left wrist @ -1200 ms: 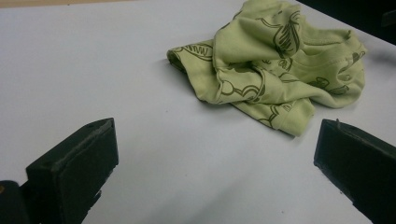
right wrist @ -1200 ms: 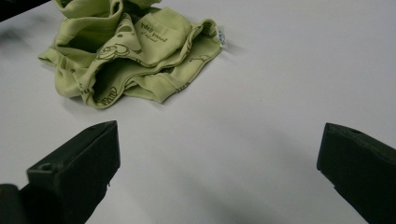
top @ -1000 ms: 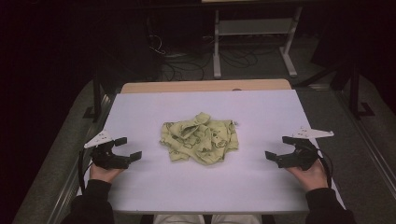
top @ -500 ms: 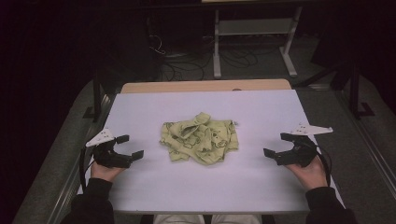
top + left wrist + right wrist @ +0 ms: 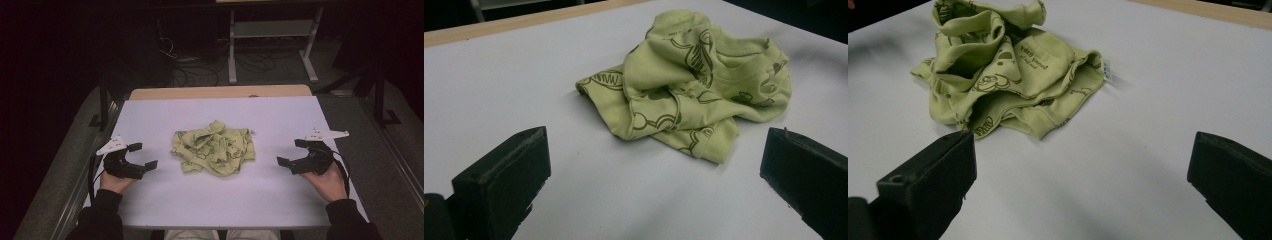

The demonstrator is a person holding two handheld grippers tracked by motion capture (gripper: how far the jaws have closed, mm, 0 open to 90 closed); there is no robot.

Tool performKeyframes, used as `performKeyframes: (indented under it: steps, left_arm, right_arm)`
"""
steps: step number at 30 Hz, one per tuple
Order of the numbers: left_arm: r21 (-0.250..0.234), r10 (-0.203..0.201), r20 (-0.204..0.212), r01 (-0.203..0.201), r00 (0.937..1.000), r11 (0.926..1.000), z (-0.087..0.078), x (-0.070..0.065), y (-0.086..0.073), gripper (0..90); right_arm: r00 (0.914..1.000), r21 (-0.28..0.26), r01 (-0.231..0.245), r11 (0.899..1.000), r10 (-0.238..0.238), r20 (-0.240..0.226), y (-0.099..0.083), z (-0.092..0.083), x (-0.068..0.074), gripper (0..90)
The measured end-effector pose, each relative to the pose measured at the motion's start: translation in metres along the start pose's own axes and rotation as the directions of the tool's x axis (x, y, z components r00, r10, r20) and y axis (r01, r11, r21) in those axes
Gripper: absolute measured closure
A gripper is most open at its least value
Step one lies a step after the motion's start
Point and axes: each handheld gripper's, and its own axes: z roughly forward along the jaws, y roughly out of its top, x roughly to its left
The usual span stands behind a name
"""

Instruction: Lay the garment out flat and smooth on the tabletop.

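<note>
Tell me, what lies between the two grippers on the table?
The crumpled green garment lies between the left gripper and right gripper, bare white table either side, seen from the high view.

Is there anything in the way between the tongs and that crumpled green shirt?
Nothing visible. The left tongs and right tongs sit open on either side of the green shirt, apart from it. Between each of them and the shirt there is just bare white table.
</note>
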Motion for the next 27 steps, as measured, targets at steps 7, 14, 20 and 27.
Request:
performKeyframes:
  steps: [7, 14, 20, 27]
  left_arm:
    - [0.008, 0.020, 0.008, -0.020, 0.9998, 0.9998, 0.002, -0.003, 0.006, 0.0]
    - [0.018, 0.044, 0.027, -0.044, 0.9987, 0.9989, 0.007, -0.010, 0.017, 0.0]
    - [0.042, 0.065, 0.041, -0.066, 0.9971, 0.9969, 0.013, -0.014, 0.025, 0.0]
    - [0.035, 0.074, 0.049, -0.076, 0.9960, 0.9965, 0.015, -0.016, 0.033, 0.0]
  right_arm:
    - [0.9998, 0.013, 0.011, 1.000, -0.011, -0.015, 0.009, 0.004, 0.003, 0.0]
    - [0.9990, 0.014, 0.032, 0.999, -0.032, -0.033, 0.025, 0.007, 0.007, 0.0]
    - [0.9978, 0.011, 0.043, 0.999, -0.043, -0.051, 0.039, 0.013, 0.010, 0.0]
    - [0.9957, 0.026, 0.066, 0.997, -0.064, -0.068, 0.047, 0.022, 0.015, 0.0]
